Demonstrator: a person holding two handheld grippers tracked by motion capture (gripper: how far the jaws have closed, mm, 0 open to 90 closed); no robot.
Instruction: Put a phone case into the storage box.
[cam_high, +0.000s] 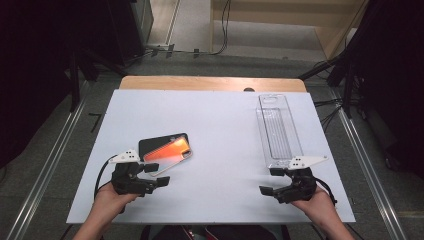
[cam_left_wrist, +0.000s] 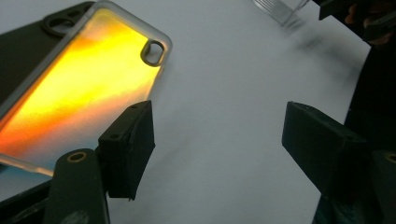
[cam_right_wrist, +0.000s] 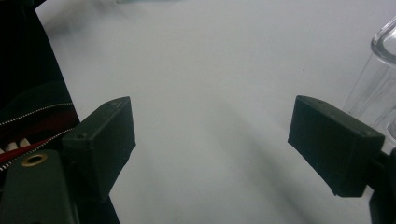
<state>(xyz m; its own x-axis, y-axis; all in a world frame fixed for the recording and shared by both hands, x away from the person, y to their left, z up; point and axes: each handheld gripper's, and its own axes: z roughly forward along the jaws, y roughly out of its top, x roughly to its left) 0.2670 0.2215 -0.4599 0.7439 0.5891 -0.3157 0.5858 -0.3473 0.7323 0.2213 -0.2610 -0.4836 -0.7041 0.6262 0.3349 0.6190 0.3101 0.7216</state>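
An orange-glowing clear phone case (cam_high: 168, 151) lies partly over a black phone (cam_high: 155, 144) left of the table's middle; in the left gripper view the case (cam_left_wrist: 79, 88) sits just beyond the left jaw, with the black phone (cam_left_wrist: 23, 60) at its far left. A long clear plastic box (cam_high: 278, 131) lies lengthwise at the right. My left gripper (cam_high: 156, 174) rests low just right of the case's near corner, open, nothing between its jaws (cam_left_wrist: 217, 154). My right gripper (cam_high: 270, 181) stands open by the box's near end, over bare table (cam_right_wrist: 212, 149), with the box's edge (cam_right_wrist: 376, 88) at the right.
The white table top (cam_high: 220, 150) sits on a wooden board whose far edge shows. Metal rails run along the floor on both sides. Dark stands and cables crowd the far corners. A dark bag with a zip (cam_right_wrist: 37, 116) shows past the table's near edge.
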